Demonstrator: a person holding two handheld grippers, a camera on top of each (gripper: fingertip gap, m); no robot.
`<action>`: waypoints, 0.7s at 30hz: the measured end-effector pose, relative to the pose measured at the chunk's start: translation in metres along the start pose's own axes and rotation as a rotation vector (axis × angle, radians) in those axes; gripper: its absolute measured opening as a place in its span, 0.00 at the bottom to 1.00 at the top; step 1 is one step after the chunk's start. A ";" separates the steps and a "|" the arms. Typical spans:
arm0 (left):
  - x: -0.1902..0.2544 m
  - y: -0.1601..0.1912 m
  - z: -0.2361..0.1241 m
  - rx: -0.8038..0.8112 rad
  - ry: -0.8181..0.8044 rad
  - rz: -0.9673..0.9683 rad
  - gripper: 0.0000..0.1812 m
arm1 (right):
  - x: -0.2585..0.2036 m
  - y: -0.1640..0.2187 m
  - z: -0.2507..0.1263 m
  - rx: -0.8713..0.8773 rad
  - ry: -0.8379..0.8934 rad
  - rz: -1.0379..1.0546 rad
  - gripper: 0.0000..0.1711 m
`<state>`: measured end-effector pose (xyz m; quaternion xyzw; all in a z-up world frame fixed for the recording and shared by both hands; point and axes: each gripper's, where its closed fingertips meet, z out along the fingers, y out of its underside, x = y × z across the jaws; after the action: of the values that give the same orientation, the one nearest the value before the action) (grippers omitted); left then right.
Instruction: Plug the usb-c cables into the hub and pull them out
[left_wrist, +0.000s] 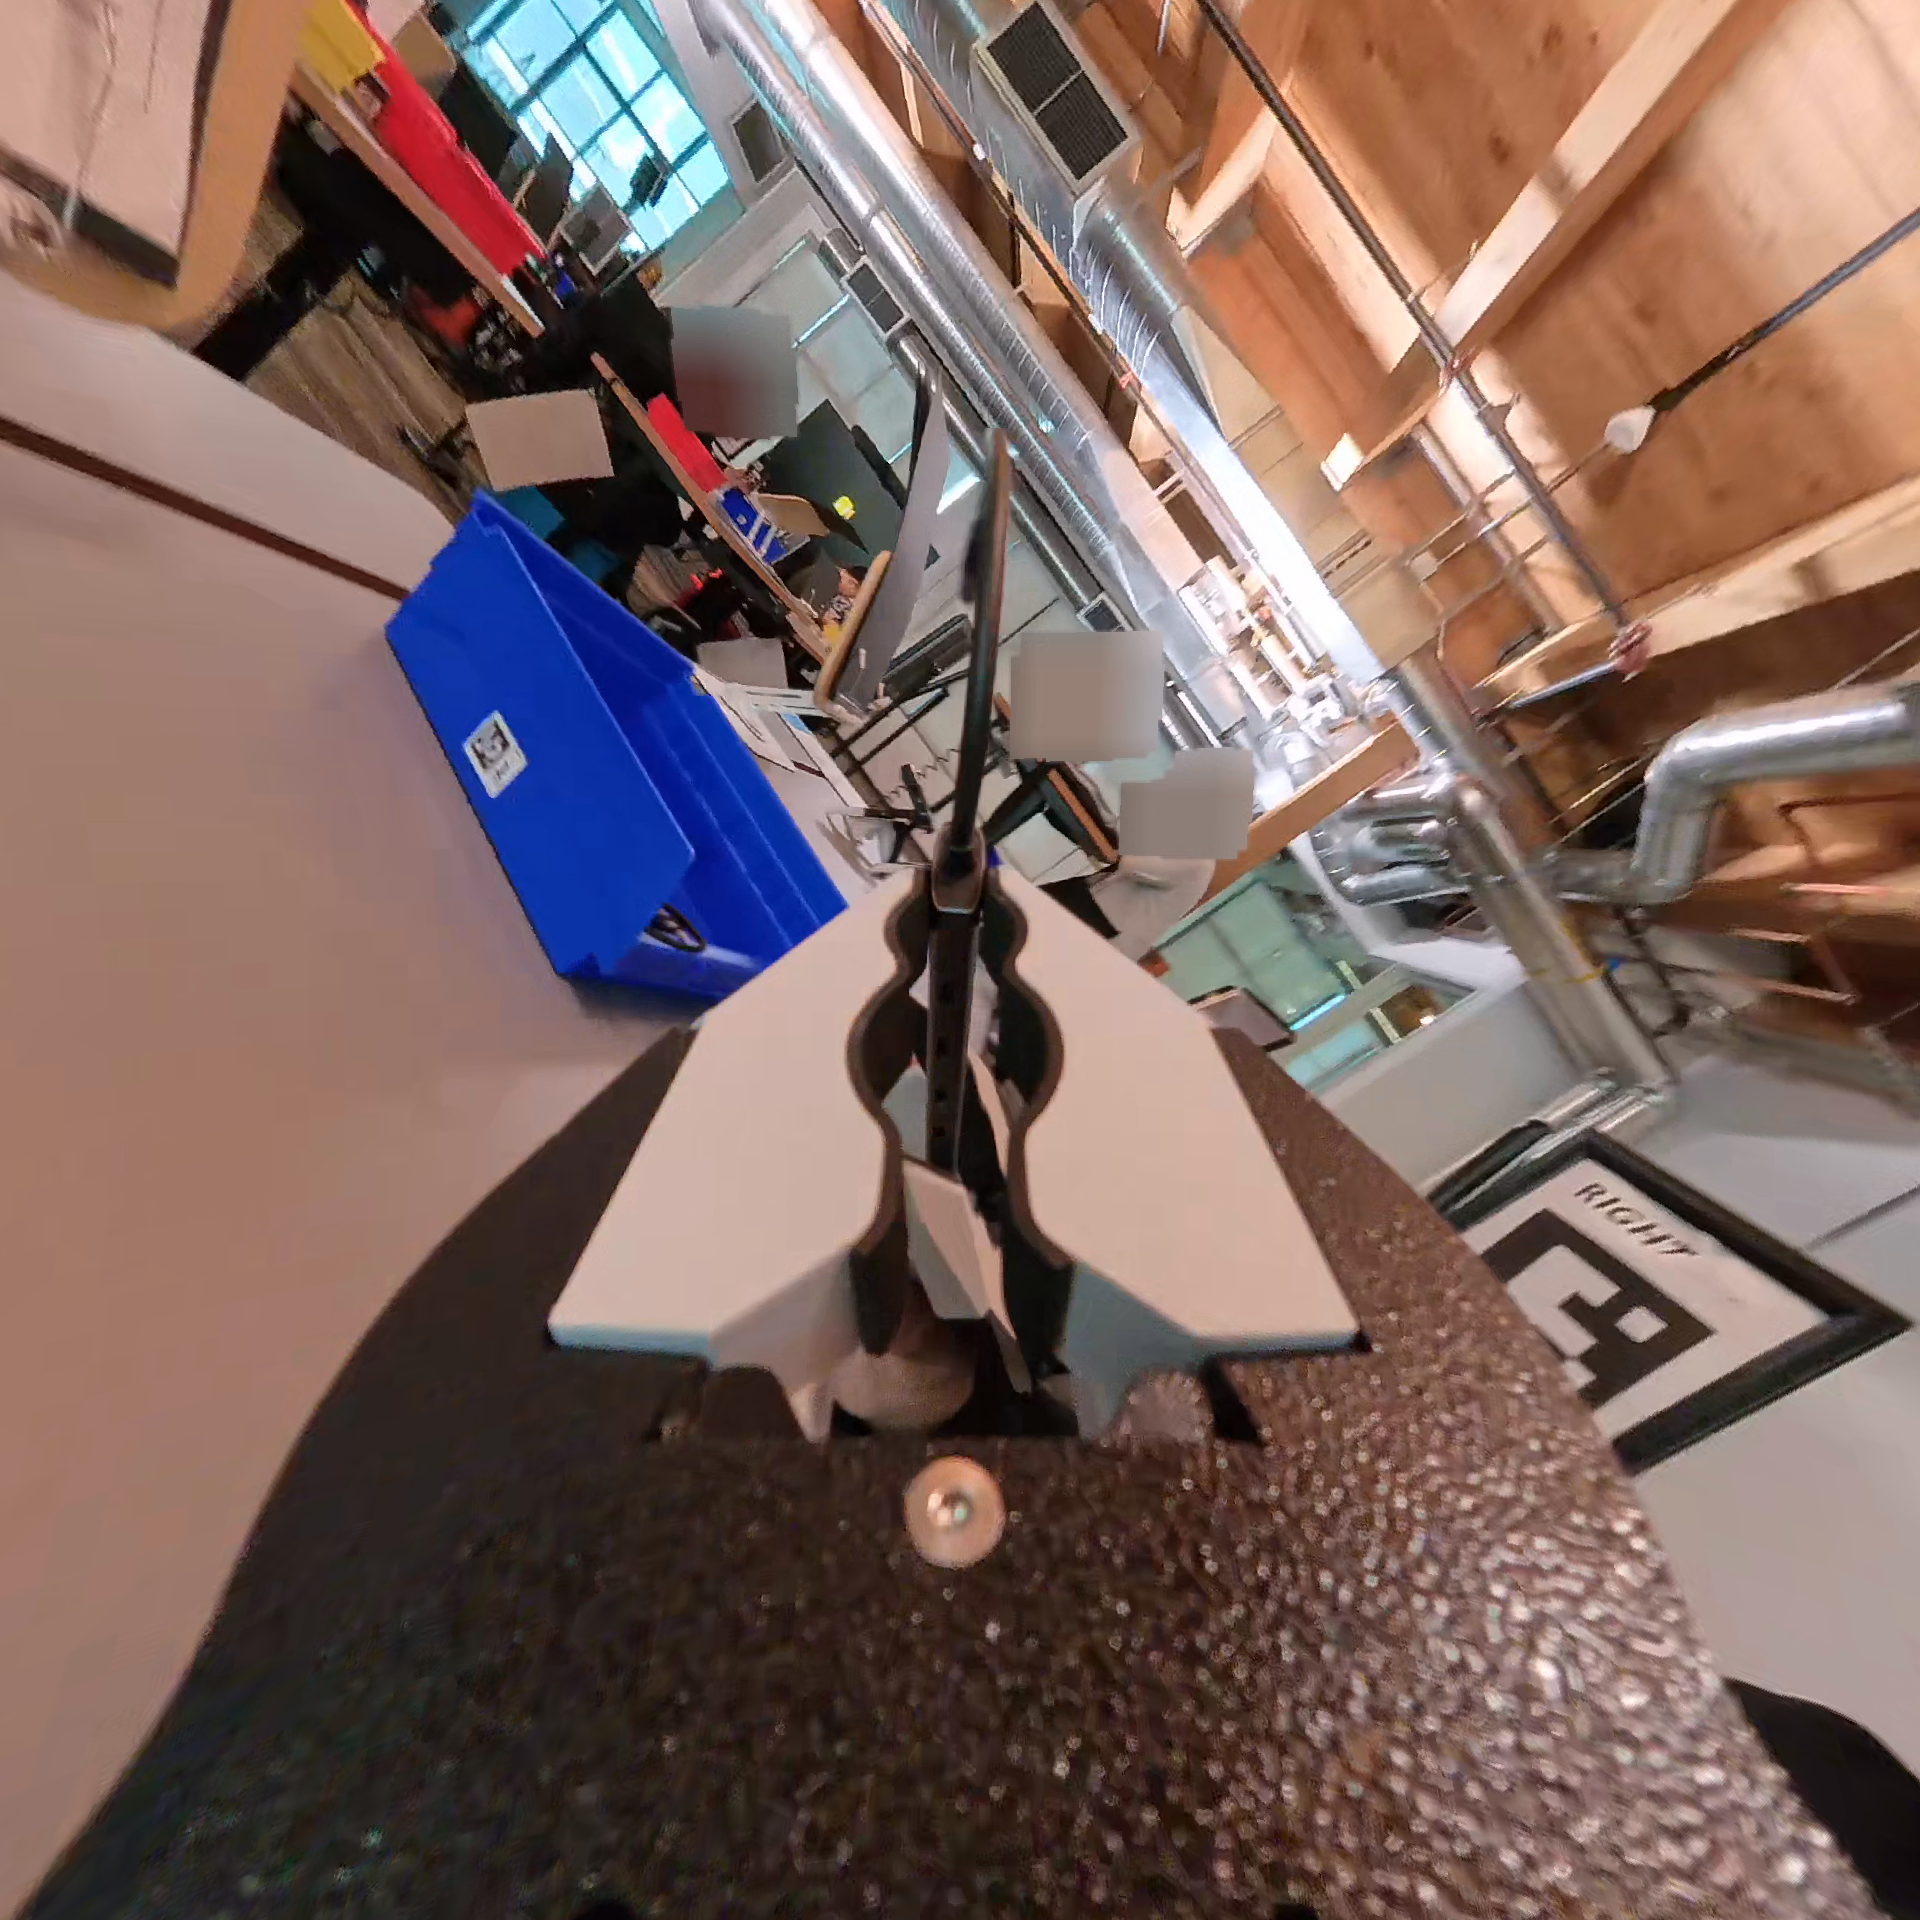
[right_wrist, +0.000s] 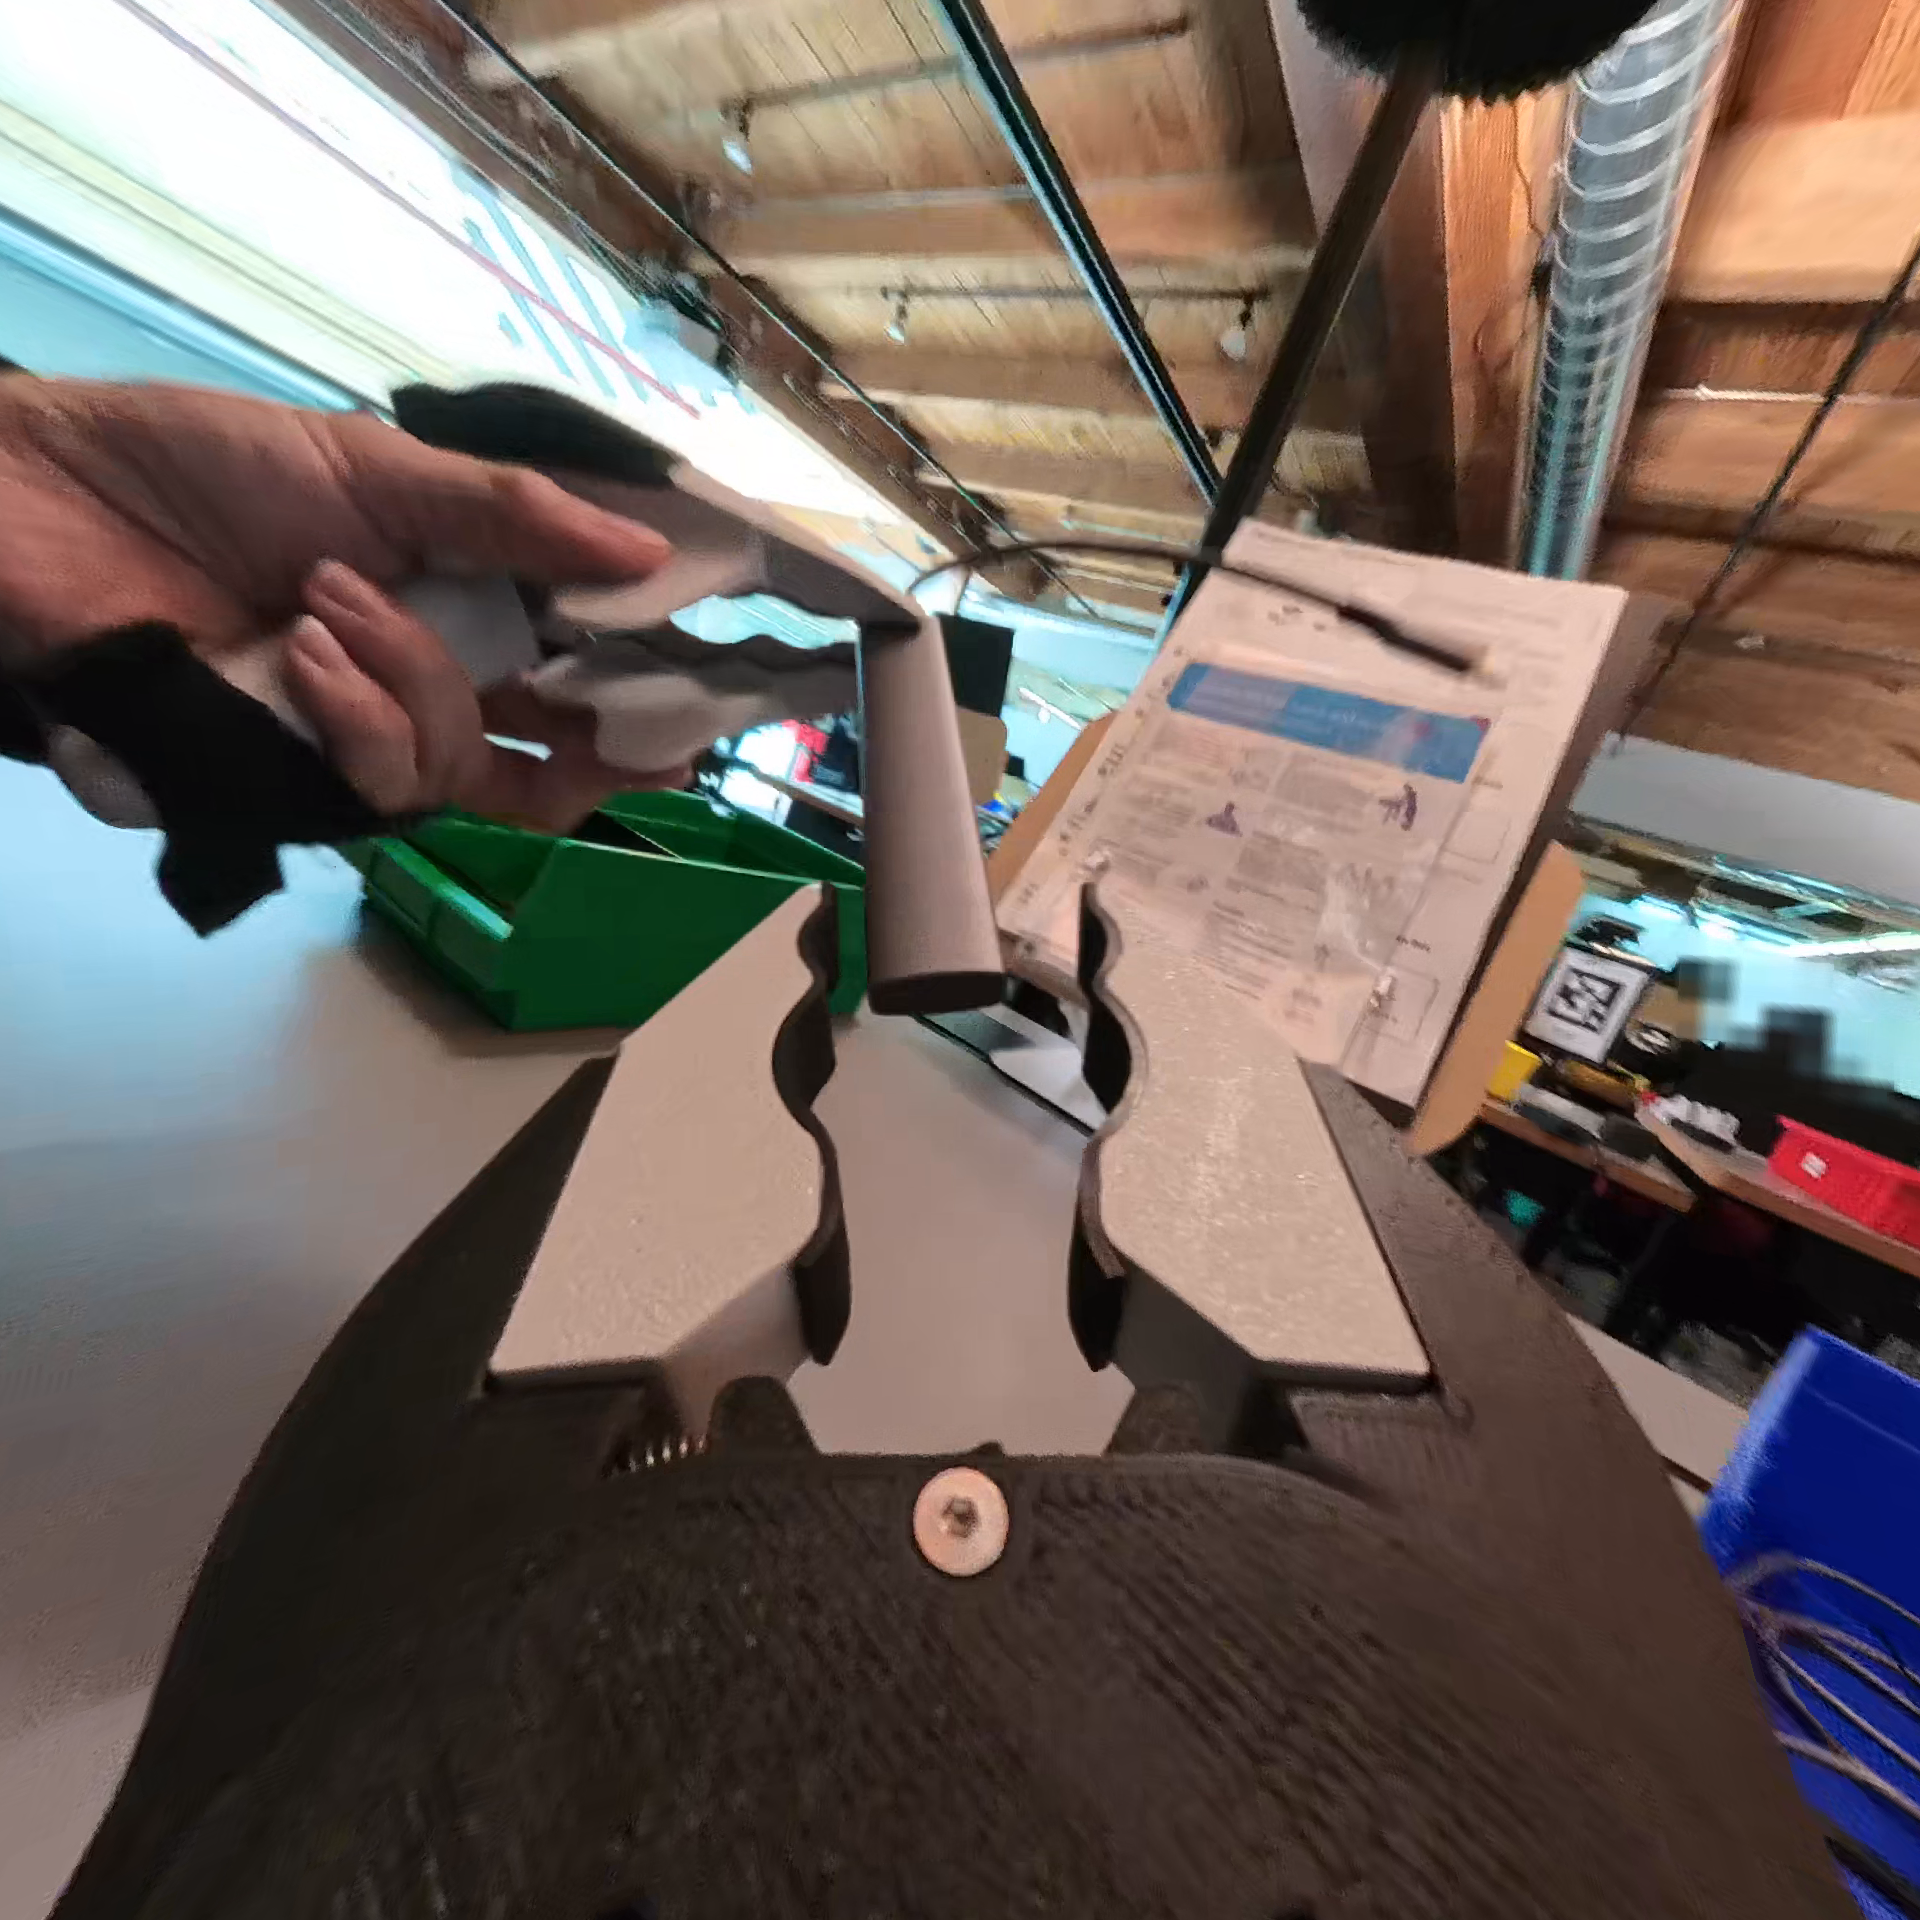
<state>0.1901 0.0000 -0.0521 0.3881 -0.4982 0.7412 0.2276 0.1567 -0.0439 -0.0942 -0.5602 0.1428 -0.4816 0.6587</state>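
Pale grey table (left_wrist: 208, 831), smooth top, with one thin dark seam line across it at the far left. Directly on it: a blue bin (left_wrist: 582, 769) with a small sticker on its side, near the far edge. In the right wrist view, also on this table (right_wrist: 208, 1143): a green bin (right_wrist: 623, 914), open on top.
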 end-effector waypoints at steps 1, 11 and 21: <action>-0.001 0.003 0.000 -0.005 0.011 -0.035 0.03 | -0.003 -0.002 0.000 0.013 -0.022 0.001 0.23; -0.033 0.013 0.000 -0.018 -0.086 -0.063 0.05 | -0.010 0.009 0.000 -0.009 -0.124 0.337 0.12; -0.015 0.003 -0.017 -0.080 -0.330 1.124 0.22 | 0.026 0.038 -0.005 -0.009 -0.050 0.832 0.12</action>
<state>0.1909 0.0147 -0.0697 0.1657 -0.6840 0.6585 -0.2664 0.1840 -0.0713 -0.1203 -0.4691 0.3433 -0.1600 0.7978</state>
